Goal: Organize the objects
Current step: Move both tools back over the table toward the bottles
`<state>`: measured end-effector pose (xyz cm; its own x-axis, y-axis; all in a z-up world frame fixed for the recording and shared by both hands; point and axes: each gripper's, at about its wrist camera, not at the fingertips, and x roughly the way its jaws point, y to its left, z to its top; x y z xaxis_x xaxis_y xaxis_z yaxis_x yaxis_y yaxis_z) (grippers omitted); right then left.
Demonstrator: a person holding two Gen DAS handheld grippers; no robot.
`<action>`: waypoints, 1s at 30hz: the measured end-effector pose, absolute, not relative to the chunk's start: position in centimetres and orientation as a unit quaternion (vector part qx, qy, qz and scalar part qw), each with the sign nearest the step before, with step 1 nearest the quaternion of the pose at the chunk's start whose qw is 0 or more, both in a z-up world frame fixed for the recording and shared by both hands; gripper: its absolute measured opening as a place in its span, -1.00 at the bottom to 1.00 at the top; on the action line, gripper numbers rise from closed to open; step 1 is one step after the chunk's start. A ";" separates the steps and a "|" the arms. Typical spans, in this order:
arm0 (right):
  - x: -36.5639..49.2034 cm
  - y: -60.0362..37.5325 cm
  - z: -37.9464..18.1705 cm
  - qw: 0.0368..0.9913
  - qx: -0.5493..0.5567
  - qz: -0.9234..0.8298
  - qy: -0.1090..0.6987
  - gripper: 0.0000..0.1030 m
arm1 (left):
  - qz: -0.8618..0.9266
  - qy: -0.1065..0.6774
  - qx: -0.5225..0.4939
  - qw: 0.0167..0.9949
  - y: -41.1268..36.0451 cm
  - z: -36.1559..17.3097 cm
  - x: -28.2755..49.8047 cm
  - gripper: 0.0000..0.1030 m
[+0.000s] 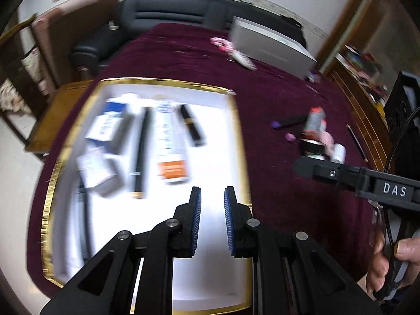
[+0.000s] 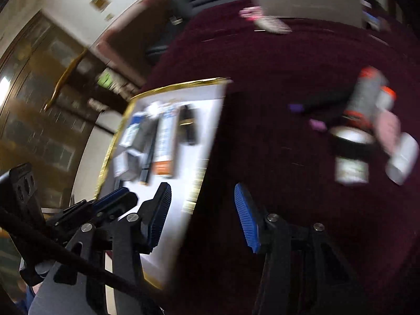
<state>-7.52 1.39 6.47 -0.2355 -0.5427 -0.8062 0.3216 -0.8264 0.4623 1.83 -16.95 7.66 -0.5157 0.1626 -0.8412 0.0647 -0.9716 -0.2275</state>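
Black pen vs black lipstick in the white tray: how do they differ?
The black pen is long and thin; the black lipstick is short and thick. The pen lies left of the orange-ended tube, the lipstick right of it. Both lie flat, roughly parallel, in the tray, untouched.

On the worktop [image 1: 288,183] a tray [image 1: 236,136] lies at the left; in it boxes [image 1: 105,141], a pen [image 1: 140,152], a tube [image 1: 170,144] lie side by side. Right of the tray stand bottles [image 1: 315,128]; behind them lies a flat box [image 1: 273,47].
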 end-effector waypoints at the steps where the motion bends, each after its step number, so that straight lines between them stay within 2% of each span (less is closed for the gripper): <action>1: -7.6 3.2 6.3 0.265 0.554 -0.782 -0.108 -0.04 | 0.862 -0.111 -0.493 0.036 -15.7 7.7 1.4 -0.72; 15: -6.5 19.3 5.2 0.151 0.558 -0.797 -0.172 -0.05 | 0.835 -0.094 -0.526 0.131 -1.6 6.3 -3.1 -0.72; 25: -5.6 25.7 3.8 0.117 0.565 -0.795 -0.185 -0.04 | 0.830 -0.098 -0.537 0.115 2.5 4.6 -7.2 -0.72; 27: -5.5 26.4 3.6 0.117 0.568 -0.794 -0.183 -0.04 | 0.831 -0.097 -0.538 0.108 2.8 4.3 -8.0 -0.70; 30: -5.5 27.2 3.4 0.117 0.570 -0.793 -0.181 -0.04 | 0.832 -0.092 -0.538 0.096 3.2 3.8 -9.2 -0.45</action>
